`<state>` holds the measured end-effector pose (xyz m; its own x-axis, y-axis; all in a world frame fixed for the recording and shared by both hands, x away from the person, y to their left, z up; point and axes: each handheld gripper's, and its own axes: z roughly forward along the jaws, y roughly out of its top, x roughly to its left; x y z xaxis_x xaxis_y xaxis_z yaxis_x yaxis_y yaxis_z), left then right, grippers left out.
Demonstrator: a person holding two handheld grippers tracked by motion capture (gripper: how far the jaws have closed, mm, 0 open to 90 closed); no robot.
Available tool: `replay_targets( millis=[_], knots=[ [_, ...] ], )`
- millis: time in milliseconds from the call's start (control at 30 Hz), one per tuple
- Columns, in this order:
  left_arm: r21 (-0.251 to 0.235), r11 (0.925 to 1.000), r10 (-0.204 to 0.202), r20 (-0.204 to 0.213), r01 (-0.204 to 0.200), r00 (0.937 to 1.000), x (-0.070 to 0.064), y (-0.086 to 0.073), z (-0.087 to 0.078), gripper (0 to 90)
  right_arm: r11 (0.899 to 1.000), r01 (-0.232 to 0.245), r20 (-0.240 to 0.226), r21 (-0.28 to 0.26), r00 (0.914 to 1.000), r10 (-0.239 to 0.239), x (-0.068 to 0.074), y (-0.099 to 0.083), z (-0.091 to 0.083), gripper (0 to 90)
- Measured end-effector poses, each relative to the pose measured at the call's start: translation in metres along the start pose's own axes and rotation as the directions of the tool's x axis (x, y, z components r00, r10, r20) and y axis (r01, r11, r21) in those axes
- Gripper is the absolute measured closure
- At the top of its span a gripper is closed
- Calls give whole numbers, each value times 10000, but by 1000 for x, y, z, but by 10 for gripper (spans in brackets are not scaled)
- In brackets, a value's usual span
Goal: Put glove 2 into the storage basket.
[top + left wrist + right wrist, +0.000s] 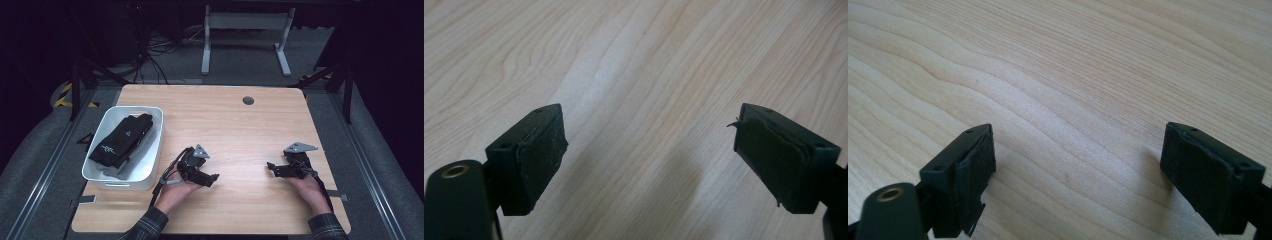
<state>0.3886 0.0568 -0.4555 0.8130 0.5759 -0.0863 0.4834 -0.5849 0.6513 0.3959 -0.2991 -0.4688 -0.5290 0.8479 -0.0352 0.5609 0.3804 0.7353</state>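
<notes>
My left gripper [214, 178] rests low over the wooden table [235, 125], just right of a white bin, held in a hand with a plaid sleeve. In the left gripper view its jaws stand wide apart with bare wood between them, left gripper [649, 150]. My right gripper [270, 167] sits near the table's right side and points left toward the other one. Its jaws are also spread wide over bare wood, right gripper [1078, 165]. Neither holds anything.
A white bin [150, 167] stands at the table's left edge with black folded fabric items [122, 137] in it. A round cable grommet [248, 100] sits near the far edge. Beyond the table stand white desk legs [206, 45] and cables on the floor.
</notes>
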Motion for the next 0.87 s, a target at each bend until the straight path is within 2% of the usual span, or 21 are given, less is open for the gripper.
replay_targets(
  millis=[133,300,467,867],
  knots=[
    [175,9998,113,26,-114,9999,-4,-3,10,140,10000,-5,-6,-3,10000,5,0,0,0,148],
    [-96,9986,513,-400,-517,9979,-11,-6,15,136,10000,2,-21,-2,10000,-2,0,0,0,148],
    [-700,9958,555,-432,-585,9975,-13,-10,20,117,10000,5,-40,-9,10000,-5,0,0,0,148],
    [-695,9957,593,-385,-618,9975,-13,-9,20,106,10000,1,-43,-13,10000,-1,0,0,0,148]
  ],
)
